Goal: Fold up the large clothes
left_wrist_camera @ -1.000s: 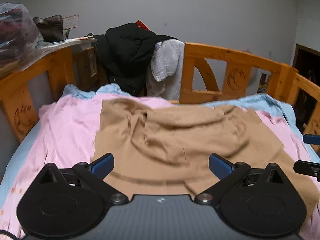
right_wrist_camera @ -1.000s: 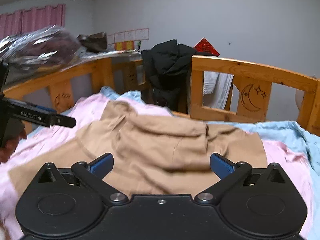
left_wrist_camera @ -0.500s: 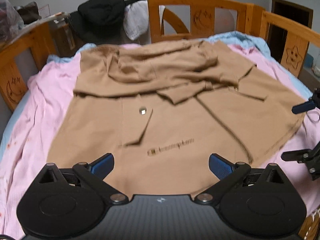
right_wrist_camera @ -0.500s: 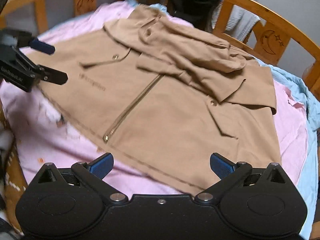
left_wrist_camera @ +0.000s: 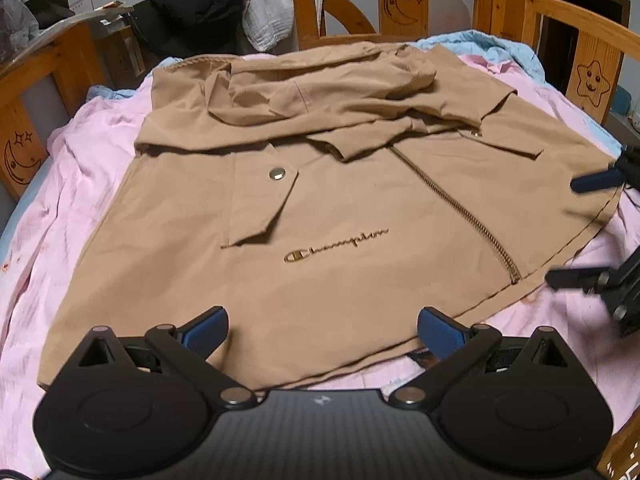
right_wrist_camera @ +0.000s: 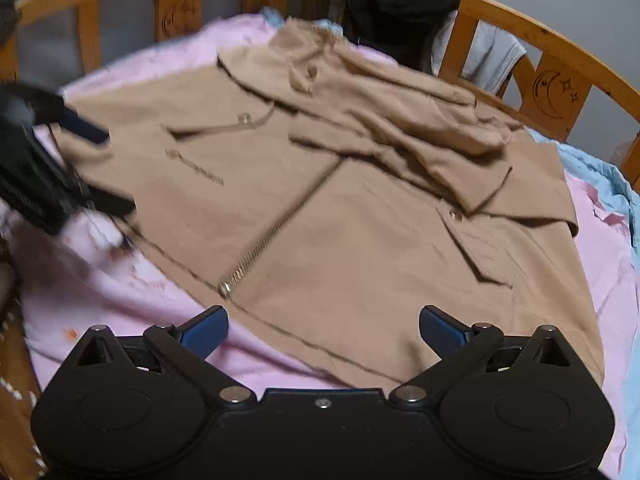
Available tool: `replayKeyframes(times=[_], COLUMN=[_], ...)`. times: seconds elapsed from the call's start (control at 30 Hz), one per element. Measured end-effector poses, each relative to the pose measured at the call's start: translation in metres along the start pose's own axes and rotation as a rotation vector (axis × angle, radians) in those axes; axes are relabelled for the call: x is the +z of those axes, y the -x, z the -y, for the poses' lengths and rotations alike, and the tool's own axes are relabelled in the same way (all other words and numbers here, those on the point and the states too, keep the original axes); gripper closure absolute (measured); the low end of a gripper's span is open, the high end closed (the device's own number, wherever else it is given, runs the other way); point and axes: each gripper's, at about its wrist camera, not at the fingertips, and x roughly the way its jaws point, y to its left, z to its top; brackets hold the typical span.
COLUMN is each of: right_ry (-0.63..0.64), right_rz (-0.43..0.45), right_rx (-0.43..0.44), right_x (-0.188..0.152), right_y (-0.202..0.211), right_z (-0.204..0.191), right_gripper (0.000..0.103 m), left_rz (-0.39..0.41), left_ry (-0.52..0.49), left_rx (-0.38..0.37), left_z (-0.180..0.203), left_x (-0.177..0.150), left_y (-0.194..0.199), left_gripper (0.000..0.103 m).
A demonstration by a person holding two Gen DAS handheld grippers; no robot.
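The tan jacket lies front-up on the pink sheet of the bed, hem toward the near edge, zip closed, with its hood and sleeves bunched in a heap across the far part. Both tools are spread wide and hold nothing. The left tool hangs over the near hem on the left half; the right tool hangs over the near hem on the right half, close to the zip's end.

The step in hand looks like taking hold of the hem, or of a side edge, for the first fold. To do it well, each tool should come down onto an edge, not the middle of the cloth, and catch both layers, so the back panel follows the front. The two grips should sit well apart, so the cloth stays taut between them when lifted. The far heap is best flattened or tucked inward first; otherwise it may leave a lump inside the fold.
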Motion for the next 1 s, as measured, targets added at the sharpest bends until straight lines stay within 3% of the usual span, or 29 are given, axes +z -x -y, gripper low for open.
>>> replayKeyframes(times=[0.13,0.33,1.0], right_ry=[-0.047,-0.04,-0.025], right_rz=[0.035,-0.074,-0.148], right_rx=[-0.001,-0.025,-0.051], right_x=[0.006,0.001,-0.008], right_y=[0.001,-0.016,-0.017], right_z=[0.004,0.001,-0.001], right_gripper=[0.001,0.001,0.001], left_rz=[-0.02,-0.022,-0.025], left_ry=[-0.005,-0.032,-0.017], left_rx=[0.008,0.013,0.01], left_z=[0.001,0.004,0.002], left_x=[-0.004,-0.004,-0.003], left_y=[-0.004,-0.003,-0.004], left_gripper=[0.001,0.001,0.001])
